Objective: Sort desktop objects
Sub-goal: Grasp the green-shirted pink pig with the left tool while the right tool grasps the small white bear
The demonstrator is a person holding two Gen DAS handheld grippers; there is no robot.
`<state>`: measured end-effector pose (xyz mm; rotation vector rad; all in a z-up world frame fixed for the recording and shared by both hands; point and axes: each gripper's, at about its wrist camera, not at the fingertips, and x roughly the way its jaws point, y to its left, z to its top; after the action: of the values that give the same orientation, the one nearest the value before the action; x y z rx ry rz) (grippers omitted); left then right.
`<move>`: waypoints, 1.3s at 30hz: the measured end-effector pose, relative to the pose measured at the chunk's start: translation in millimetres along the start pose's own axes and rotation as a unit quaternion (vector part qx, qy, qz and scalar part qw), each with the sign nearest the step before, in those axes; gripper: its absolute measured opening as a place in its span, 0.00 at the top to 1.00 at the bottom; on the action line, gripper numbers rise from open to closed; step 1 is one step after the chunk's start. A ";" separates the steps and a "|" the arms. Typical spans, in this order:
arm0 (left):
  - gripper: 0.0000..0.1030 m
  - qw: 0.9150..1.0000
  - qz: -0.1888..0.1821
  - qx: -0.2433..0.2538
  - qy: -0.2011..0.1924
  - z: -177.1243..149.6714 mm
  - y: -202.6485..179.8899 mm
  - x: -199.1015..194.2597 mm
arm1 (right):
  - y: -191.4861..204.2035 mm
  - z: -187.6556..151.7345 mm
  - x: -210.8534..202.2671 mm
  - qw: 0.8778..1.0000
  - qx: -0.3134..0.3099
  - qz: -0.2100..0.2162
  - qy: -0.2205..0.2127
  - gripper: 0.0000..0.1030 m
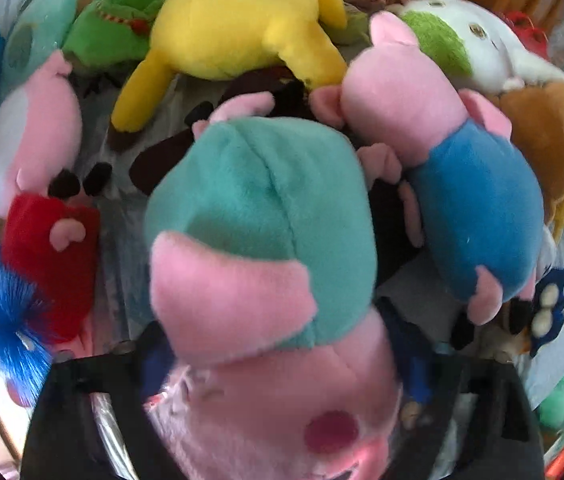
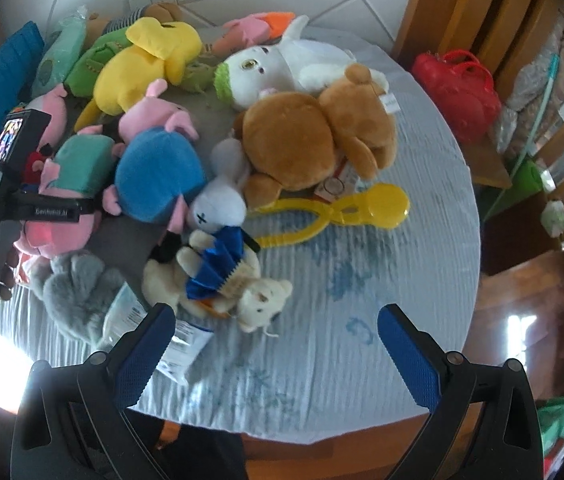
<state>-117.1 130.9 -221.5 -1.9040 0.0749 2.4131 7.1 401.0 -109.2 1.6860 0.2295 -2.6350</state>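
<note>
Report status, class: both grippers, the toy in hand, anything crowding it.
Left gripper shut on teal-dressed pig plush. Right gripper open, holding nothing, above table. Blue-dressed pig plush close beside it.

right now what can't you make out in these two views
- Left gripper fingers: left wrist view, buried behind the teal pig that fills the frame; how they grip is unseen.
- Same pig's face: blurred and cut off by the bottom edge there.
- Tag print: right wrist view, too small, partly behind the right gripper finger.
- Dark toy under the yellow plush: left wrist view, mostly covered.
</note>
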 end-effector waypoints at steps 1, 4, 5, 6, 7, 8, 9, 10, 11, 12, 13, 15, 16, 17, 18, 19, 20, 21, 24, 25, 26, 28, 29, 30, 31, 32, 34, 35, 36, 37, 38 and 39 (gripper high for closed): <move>0.28 1.000 0.000 0.005 -0.005 -0.3 -1.2 -4.9 | -1.2 -0.6 1.4 1.000 0.000 0.000 0.002 0.00; 0.32 1.000 -0.004 0.007 -0.017 -1.3 0.0 -19.8 | -4.2 -0.1 6.0 1.000 0.003 0.007 0.004 0.00; 0.33 1.000 -0.006 0.006 -0.021 -1.6 1.2 -26.0 | -3.7 0.5 8.3 1.000 0.001 0.012 0.002 0.00; 0.33 1.000 -0.007 0.005 -0.027 -2.1 2.4 -34.1 | -2.8 1.1 11.1 1.000 -0.002 0.018 0.000 0.01; 0.34 0.999 -0.007 0.005 -0.033 -2.6 3.5 -42.1 | -1.1 1.3 15.5 1.000 -0.009 0.024 -0.003 0.00; 0.34 0.999 -0.009 0.006 -0.039 -3.4 4.2 -50.1 | 0.7 1.5 20.9 0.999 -0.015 0.030 -0.004 0.00; 0.34 0.999 -0.010 0.007 -0.045 -4.6 5.0 -58.0 | 2.7 1.9 29.5 0.999 -0.019 0.037 0.000 0.00; 0.34 0.998 -0.008 0.009 -0.053 -6.3 5.4 -66.3 | 4.6 2.3 38.0 0.999 -0.023 0.044 0.004 0.00; 0.34 0.998 -0.005 0.013 -0.063 -8.5 5.4 -75.6 | 6.1 3.1 45.9 0.998 -0.025 0.050 0.006 0.00; 0.34 0.997 -0.001 0.017 -0.070 -10.1 5.6 -81.8 | 7.8 3.8 53.4 0.998 -0.028 0.056 0.007 0.00; 0.34 0.997 0.002 0.019 -0.076 -11.8 5.9 -87.8 | 10.8 4.6 62.5 0.997 -0.031 0.065 0.009 0.00; 0.34 0.996 0.009 0.019 -0.081 -16.2 11.2 -96.1 | 16.3 6.1 77.7 0.996 -0.040 0.078 0.010 0.00; 0.34 0.996 0.012 0.017 -0.083 -18.6 14.7 -99.4 | 19.2 6.9 85.1 0.996 -0.047 0.082 0.010 0.00; 0.34 0.996 0.015 0.014 -0.084 -21.3 18.0 -102.3 | 22.4 8.2 93.9 0.995 -0.055 0.084 0.011 0.00; 0.34 0.996 0.017 0.011 -0.085 -23.7 21.3 -104.8 | 24.1 9.3 101.0 0.995 -0.059 0.084 0.015 0.02; 0.34 0.996 0.019 0.009 -0.086 -25.9 24.3 -106.7 | 25.5 10.6 108.1 0.994 -0.063 0.084 0.019 0.05; 0.34 0.996 0.023 0.007 -0.087 -28.3 26.2 -108.0 | 26.4 12.4 114.9 0.994 -0.064 0.087 0.024 0.17; 0.34 0.996 0.025 0.004 -0.088 -29.7 27.9 -108.9 | 26.9 14.1 120.0 0.993 -0.065 0.090 0.029 0.27; 0.34 0.996 0.028 -0.002 -0.090 -32.8 31.4 -112.8 | 29.5 18.7 129.5 0.992 -0.066 0.102 0.044 0.41; 0.34 0.995 0.028 -0.004 -0.091 -33.1 31.0 -113.9 | 30.3 19.9 129.9 0.991 -0.066 0.104 0.046 0.44; 0.33 0.995 0.028 -0.005 -0.092 -33.5 31.1 -115.0 | 30.6 20.5 129.5 0.991 -0.065 0.103 0.046 0.48; 0.33 0.995 0.028 -0.008 -0.096 -33.3 30.8 -117.2 | 29.3 21.1 128.9 0.991 -0.058 0.107 0.052 0.56; 0.34 0.995 0.027 -0.008 -0.098 -33.5 30.2 -118.3 | 28.4 21.2 126.8 0.991 -0.055 0.108 0.054 0.59; 0.33 0.995 0.026 -0.009 -0.100 -33.3 29.8 -119.5 | 27.8 20.8 123.7 0.991 -0.054 0.109 0.054 0.61; 0.33 0.994 0.026 -0.010 -0.102 -33.2 29.5 -120.7 | 27.3 20.4 120.6 0.991 -0.053 0.109 0.054 0.63; 0.34 0.994 0.025 -0.010 -0.104 -33.1 29.4 -122.2 | 26.7 20.0 117.1 0.991 -0.052 0.110 0.053 0.64; 0.34 0.994 0.025 -0.010 -0.111 -32.7 29.4 -126.2 | 25.3 19.8 107.5 0.992 -0.050 0.110 0.048 0.65; 0.33 0.993 0.024 -0.011 -0.114 -32.8 30.0 -128.5 | 24.6 19.6 102.7 0.992 -0.049 0.110 0.045 0.65; 0.33 0.993 0.024 -0.011 -0.117 -33.3 31.3 -131.6 | 24.1 19.5 97.8 0.992 -0.048 0.110 0.042 0.65; 0.33 0.992 0.023 -0.011 -0.120 -34.1 32.8 -134.4 | 24.1 19.3 92.7 0.992 -0.048 0.110 0.039 0.65; 0.33 0.992 0.024 -0.012 -0.123 -35.1 34.9 -137.5 | 24.6 19.6 87.1 0.992 -0.049 0.110 0.035 0.66; 0.33 0.991 0.024 -0.013 -0.128 -36.6 38.3 -141.6 | 25.5 19.9 82.2 0.992 -0.050 0.108 0.032 0.66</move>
<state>-52.0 86.7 -92.4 -1.6026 0.0762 2.6789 -43.5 379.4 -178.3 1.6618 0.1649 -2.3768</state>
